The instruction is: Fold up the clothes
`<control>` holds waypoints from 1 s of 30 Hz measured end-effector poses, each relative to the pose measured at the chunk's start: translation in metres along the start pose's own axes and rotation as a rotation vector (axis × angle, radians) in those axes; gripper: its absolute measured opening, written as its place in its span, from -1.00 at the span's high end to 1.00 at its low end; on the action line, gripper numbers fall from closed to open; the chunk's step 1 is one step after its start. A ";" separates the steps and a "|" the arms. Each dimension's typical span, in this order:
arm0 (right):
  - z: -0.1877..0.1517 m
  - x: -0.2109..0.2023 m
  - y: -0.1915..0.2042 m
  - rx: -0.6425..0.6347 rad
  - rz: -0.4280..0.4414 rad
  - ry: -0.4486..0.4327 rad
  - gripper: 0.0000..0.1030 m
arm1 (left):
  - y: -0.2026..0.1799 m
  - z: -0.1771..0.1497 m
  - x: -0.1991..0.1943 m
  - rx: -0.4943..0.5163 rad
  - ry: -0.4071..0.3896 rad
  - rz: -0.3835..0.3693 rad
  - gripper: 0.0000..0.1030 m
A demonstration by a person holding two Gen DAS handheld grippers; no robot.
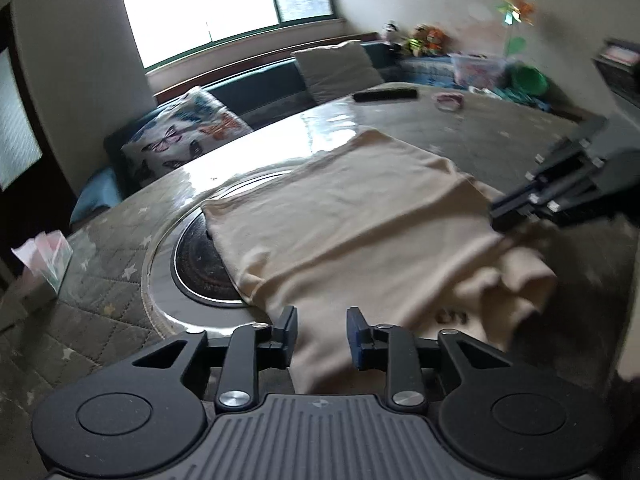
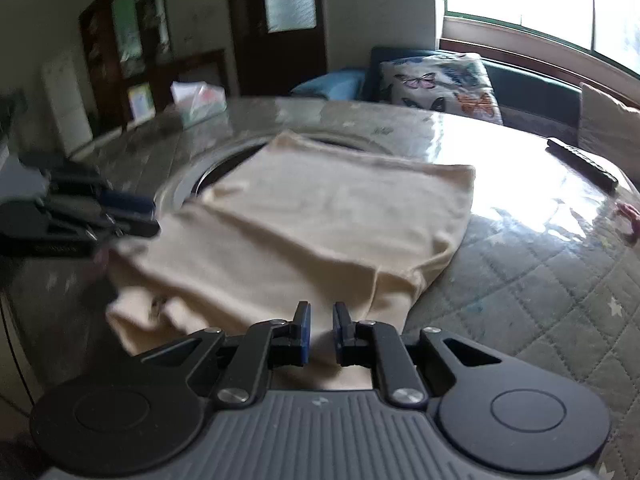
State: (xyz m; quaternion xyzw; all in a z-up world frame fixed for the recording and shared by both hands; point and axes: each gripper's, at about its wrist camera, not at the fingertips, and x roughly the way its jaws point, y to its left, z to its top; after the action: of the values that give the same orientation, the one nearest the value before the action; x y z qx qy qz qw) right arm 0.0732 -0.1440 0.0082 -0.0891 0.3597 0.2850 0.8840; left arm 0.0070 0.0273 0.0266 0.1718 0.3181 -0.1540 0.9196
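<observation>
Worktop [image 2: 540,280]: bare quilted cover right of cloth.
Cloth [image 1: 352,216]: cream, folded, rumpled near edge.
Left gripper [image 1: 322,334]: fingers parted, gripping nothing.
Right gripper [image 2: 320,330]: fingers narrowly apart over cloth; hold unclear.

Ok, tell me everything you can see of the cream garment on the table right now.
The cream garment is a soft, thin knit, folded into a rough rectangle, lying flat on the table and partly covering a dark round inset. Its near end is rumpled in loose layers, with small dark print showing. Its near edge runs between the fingers of the left gripper and the right gripper, both parted; whether their pads touch the cloth is unclear.
</observation>
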 end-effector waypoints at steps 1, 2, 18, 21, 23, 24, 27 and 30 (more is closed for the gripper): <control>-0.002 0.000 0.001 -0.012 -0.003 -0.003 0.78 | -0.003 -0.003 -0.005 0.023 -0.003 -0.001 0.29; -0.003 -0.002 0.003 -0.022 -0.007 -0.006 0.78 | -0.007 -0.006 -0.010 0.048 -0.008 -0.005 0.18; -0.002 -0.019 0.012 -0.055 -0.008 -0.018 0.31 | -0.062 -0.022 -0.002 0.265 -0.071 -0.081 0.37; -0.005 -0.027 0.015 -0.089 -0.001 -0.018 0.29 | -0.055 -0.016 0.000 0.218 -0.078 -0.104 0.71; -0.007 -0.032 0.017 -0.118 0.007 -0.020 0.21 | -0.046 -0.009 -0.001 0.171 -0.092 -0.106 0.78; -0.008 -0.035 0.018 -0.134 0.010 -0.021 0.16 | -0.041 -0.004 -0.001 0.145 -0.098 -0.103 0.80; -0.011 -0.043 0.022 -0.190 0.033 -0.032 -0.09 | -0.025 0.011 0.004 0.068 -0.111 -0.108 0.81; -0.014 -0.045 0.030 -0.274 0.054 -0.042 -0.21 | -0.018 0.022 0.010 0.026 -0.113 -0.118 0.81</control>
State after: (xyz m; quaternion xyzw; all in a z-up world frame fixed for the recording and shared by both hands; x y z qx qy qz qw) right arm 0.0221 -0.1446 0.0309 -0.1932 0.3010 0.3570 0.8629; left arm 0.0191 0.0007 0.0328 0.1558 0.2733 -0.2215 0.9230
